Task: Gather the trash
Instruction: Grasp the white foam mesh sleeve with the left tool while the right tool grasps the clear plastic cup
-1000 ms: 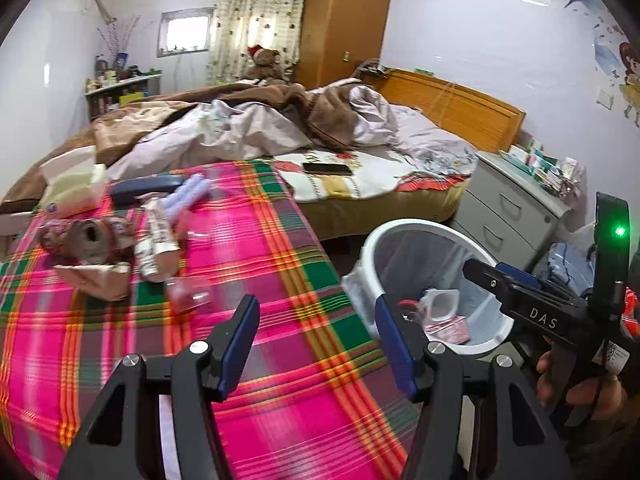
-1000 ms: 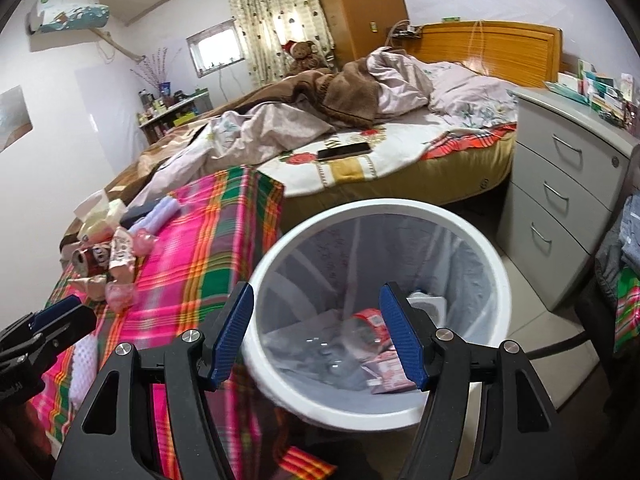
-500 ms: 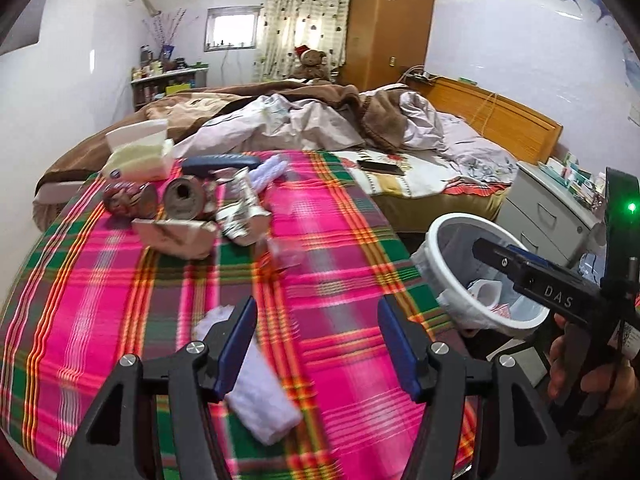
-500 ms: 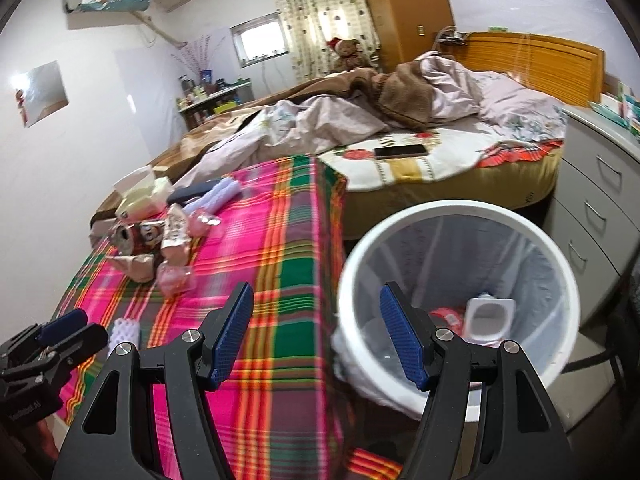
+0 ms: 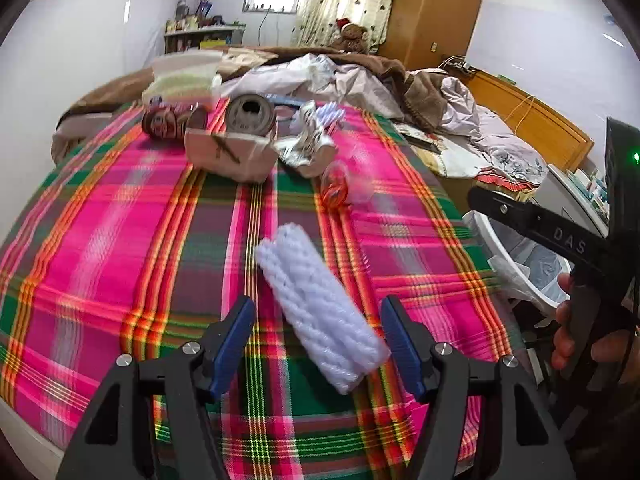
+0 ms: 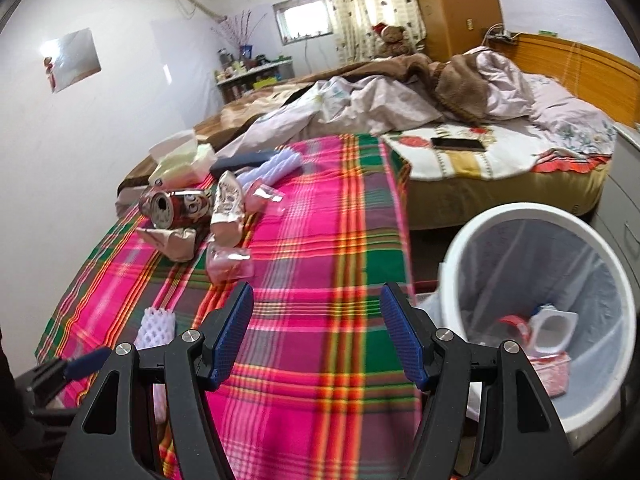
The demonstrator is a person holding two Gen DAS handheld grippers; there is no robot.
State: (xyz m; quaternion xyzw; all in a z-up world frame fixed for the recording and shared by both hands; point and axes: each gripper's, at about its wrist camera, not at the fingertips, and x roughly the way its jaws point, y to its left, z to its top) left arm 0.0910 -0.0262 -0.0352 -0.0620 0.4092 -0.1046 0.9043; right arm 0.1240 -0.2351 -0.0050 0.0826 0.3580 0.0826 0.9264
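The bin (image 6: pixel 520 216) beside the table's right edge already holds a few scraps; the left gripper (image 5: pixel 318 338) gapes, straddling the white foam net (image 5: pixel 316 304) near the front edge; the right gripper (image 6: pixel 318 336) hangs empty, jaws apart; cans (image 6: pixel 176 206) and wrappers (image 6: pixel 228 204) wait at the far-left corner.

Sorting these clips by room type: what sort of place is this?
A lived-in bedroom, most likely: an unmade bed with a wooden headboard, a wardrobe, and a teddy bear.
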